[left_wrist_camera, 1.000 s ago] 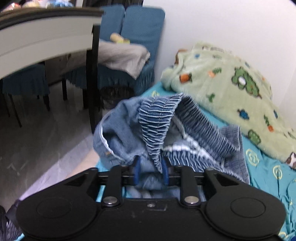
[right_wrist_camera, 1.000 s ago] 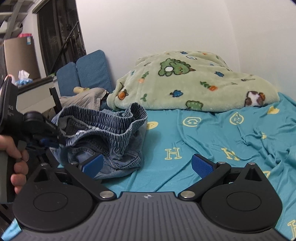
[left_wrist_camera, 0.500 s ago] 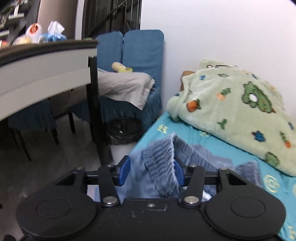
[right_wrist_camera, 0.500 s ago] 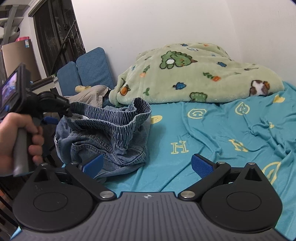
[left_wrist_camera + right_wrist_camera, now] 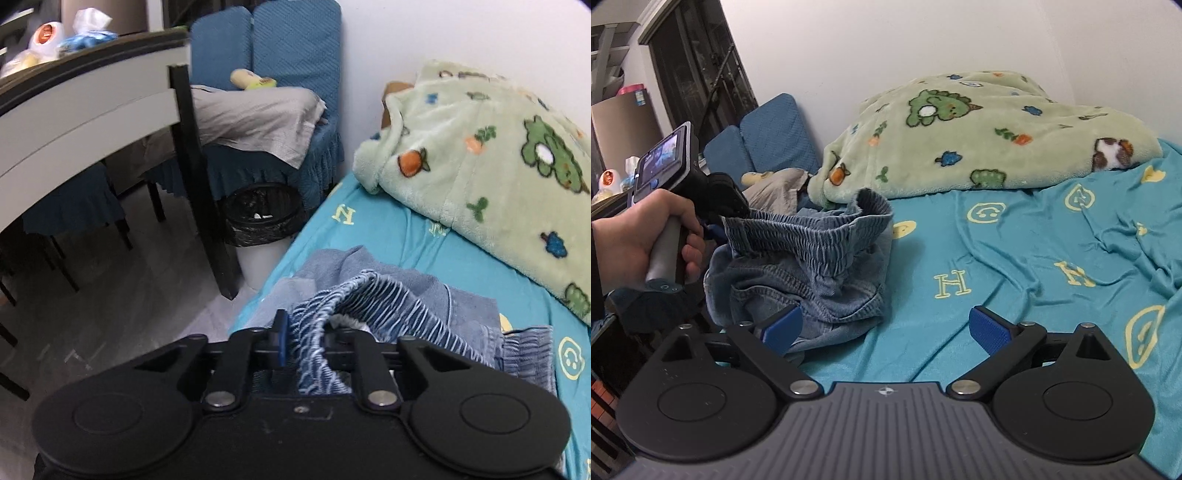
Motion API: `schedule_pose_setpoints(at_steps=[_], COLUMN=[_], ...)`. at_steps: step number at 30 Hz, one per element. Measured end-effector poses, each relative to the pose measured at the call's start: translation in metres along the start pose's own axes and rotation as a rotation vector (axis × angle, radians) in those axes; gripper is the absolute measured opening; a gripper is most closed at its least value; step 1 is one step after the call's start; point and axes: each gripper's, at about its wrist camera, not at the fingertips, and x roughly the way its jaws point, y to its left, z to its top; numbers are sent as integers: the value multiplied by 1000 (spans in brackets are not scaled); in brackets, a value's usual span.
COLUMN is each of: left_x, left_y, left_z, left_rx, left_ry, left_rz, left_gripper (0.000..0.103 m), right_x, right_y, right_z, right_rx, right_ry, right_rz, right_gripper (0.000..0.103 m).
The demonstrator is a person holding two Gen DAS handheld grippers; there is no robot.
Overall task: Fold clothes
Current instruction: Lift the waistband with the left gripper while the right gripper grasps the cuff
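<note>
Crumpled blue denim shorts (image 5: 812, 258) with a ribbed elastic waistband lie at the left edge of the teal bed sheet (image 5: 1034, 258). My left gripper (image 5: 306, 343) is shut on the waistband (image 5: 373, 295), which bunches up between its pads. In the right wrist view a hand holds that left gripper (image 5: 726, 218) and lifts the waistband's left end. My right gripper (image 5: 886, 328) is open wide, low over the sheet. Its left pad (image 5: 783, 326) overlaps the lower hem of the shorts; its right pad is over bare sheet.
A green cartoon-print fleece blanket (image 5: 960, 147) is heaped at the head of the bed by the wall. Left of the bed are a table (image 5: 92, 103), its dark leg (image 5: 199, 177), blue covered chairs (image 5: 295, 55), a black bin (image 5: 262, 214) and floor.
The left gripper opened around the waistband half a second ago and is shut on it again, held higher. The shorts hang taller on the left. The right gripper stayed open, barely moving.
</note>
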Motion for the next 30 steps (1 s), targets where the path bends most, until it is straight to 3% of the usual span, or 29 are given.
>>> schedule_pose_setpoints(at_steps=[7, 13, 17, 22, 30], left_x=[-95, -157, -161, -149, -144], left_y=[19, 47, 56, 61, 66], left_z=[-40, -119, -165, -181, -187], left_rx=[31, -43, -54, -51, -101], left_ry=[-84, -87, -32, -1, 3], left_rz=[-181, -303, -323, -334, -345], left_gripper=[9, 9, 10, 11, 12], right_x=[-11, -24, -31, -37, -17], right_y=[-1, -4, -11, -18, -25], right_z=[1, 5, 7, 10, 12], right_rx=[-8, 23, 73, 136, 239], right_ry=[-42, -88, -109, -114, -49], right_rz=[-13, -3, 7, 21, 94], right_gripper=[98, 89, 78, 64, 68])
